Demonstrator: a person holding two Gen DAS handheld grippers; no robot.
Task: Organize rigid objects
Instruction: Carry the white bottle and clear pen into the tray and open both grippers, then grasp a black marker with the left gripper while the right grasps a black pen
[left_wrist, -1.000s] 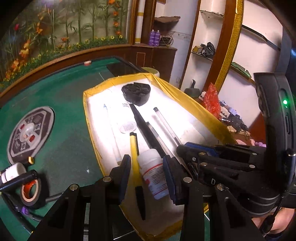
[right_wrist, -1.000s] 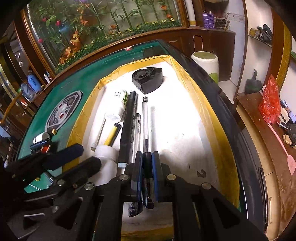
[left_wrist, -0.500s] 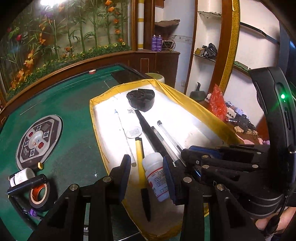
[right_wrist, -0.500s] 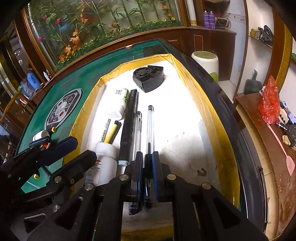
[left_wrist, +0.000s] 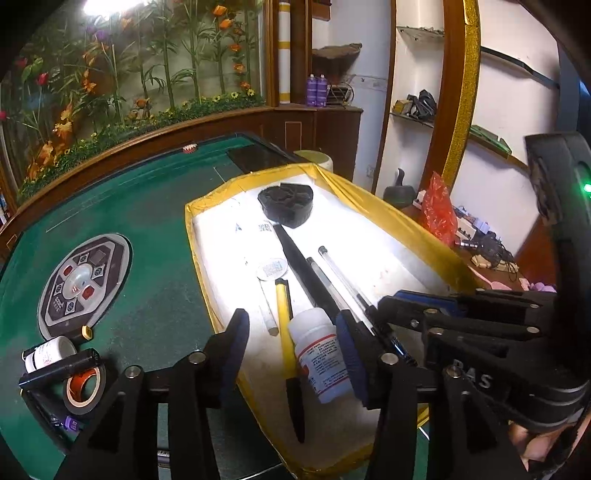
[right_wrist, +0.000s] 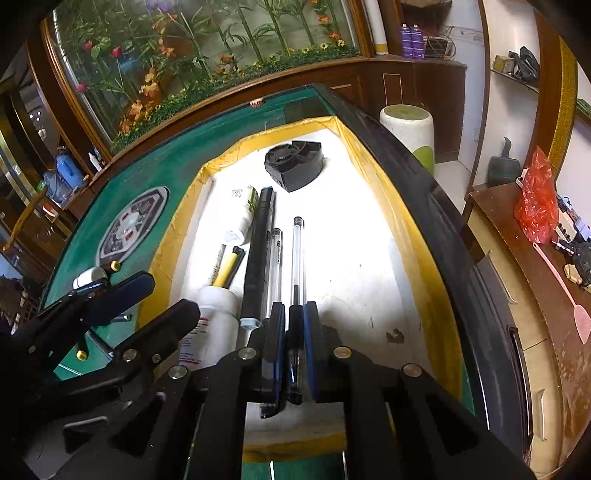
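A white foam tray (left_wrist: 195, 236) with yellow taped edges lies on the green table. In it a white pill bottle (left_wrist: 321, 354) lies on its side between the fingers of my left gripper (left_wrist: 293, 338). The jaws are opening: the left pad stands clear of the bottle, and the bottle rests by the right pad. My right gripper (right_wrist: 294, 325) is shut on a clear pen (right_wrist: 297, 254) that points up the tray. Beside it lie a second clear pen (right_wrist: 275, 258), a long black stick (right_wrist: 260, 251) and a yellow-handled tool (right_wrist: 229, 266). My left gripper (right_wrist: 159, 302) shows at the left of the right wrist view.
A black fan-shaped part (left_wrist: 286, 201) sits at the tray's far end. On the felt to the left are a round control panel (left_wrist: 81, 280), a tape roll (left_wrist: 83, 387), a small white jar (left_wrist: 48, 354) and a black marker (left_wrist: 59, 367). The table's dark edge (right_wrist: 461, 258) runs close on the right.
My left jaws have spread away from the pill bottle, which now lies loose between them. The right gripper has shifted the clear pen slightly right, away from the second pen.
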